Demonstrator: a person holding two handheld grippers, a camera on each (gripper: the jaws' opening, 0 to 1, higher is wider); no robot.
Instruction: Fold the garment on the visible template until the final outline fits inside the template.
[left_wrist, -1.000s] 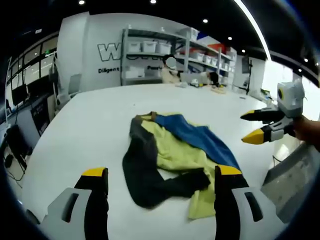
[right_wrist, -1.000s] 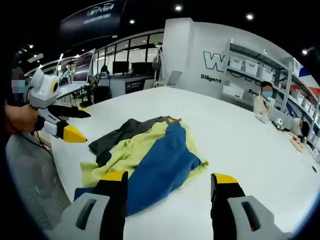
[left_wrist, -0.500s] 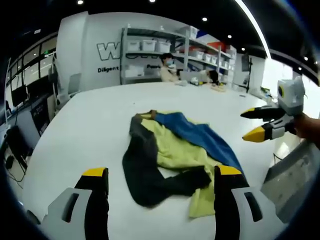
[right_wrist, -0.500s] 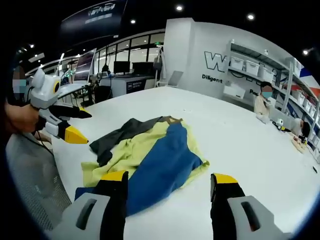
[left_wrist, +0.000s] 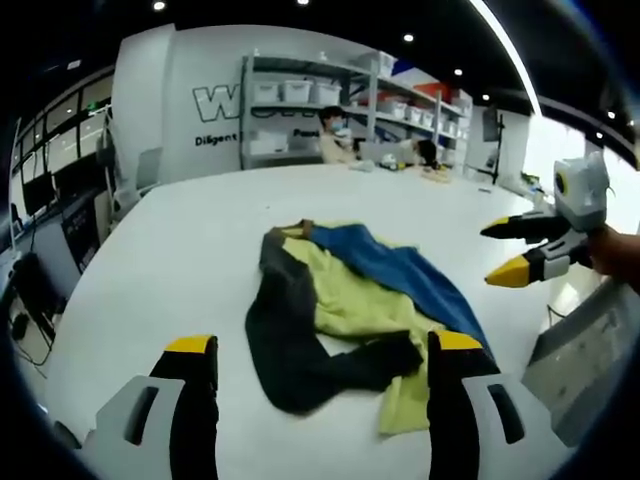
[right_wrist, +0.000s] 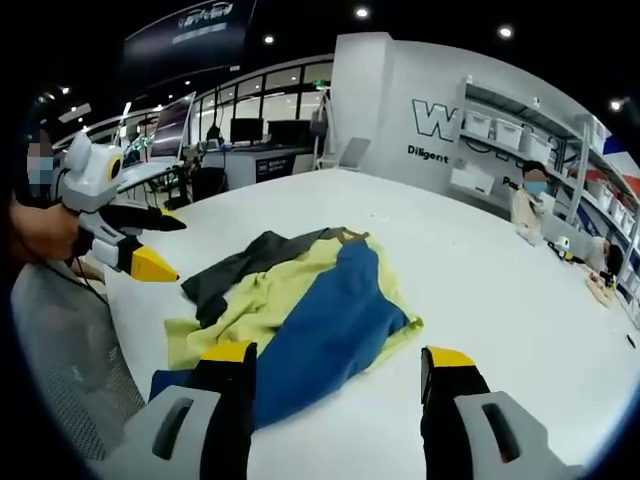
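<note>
Hand-held gripper, left (left_wrist: 315, 350): jaws spread wide, nothing between them, raised above the near edge of the bench (left_wrist: 180, 260); in the right gripper view it shows at the left, in the person's hand, its yellow tips parted.

Hand-held gripper, right (right_wrist: 335, 360): jaws likewise spread, empty, held off the cloth; in the left gripper view it shows at the right edge, tips apart.

Garment (left_wrist: 345, 300): one crumpled piece in yellow, blue and dark grey, lying in a loose heap near the middle of the white bench. Dark sleeve curls toward the left hand-held gripper; blue panel lies on the side of the right hand-held gripper. Neither gripper touches it.

Template: no outline can be made out on the bench surface under or around the garment.

Background: shelving (left_wrist: 310, 110) with white bins along the far wall; people seated beyond the bench.

Step in hand, judged: the start, approach before the first grasp; no fold is made and the garment is not yet spread flat.

Next move, judged: lower both grippers to separate edges of the cloth, close on hem or shoulders, and draw it out flat before folding inward.
</note>
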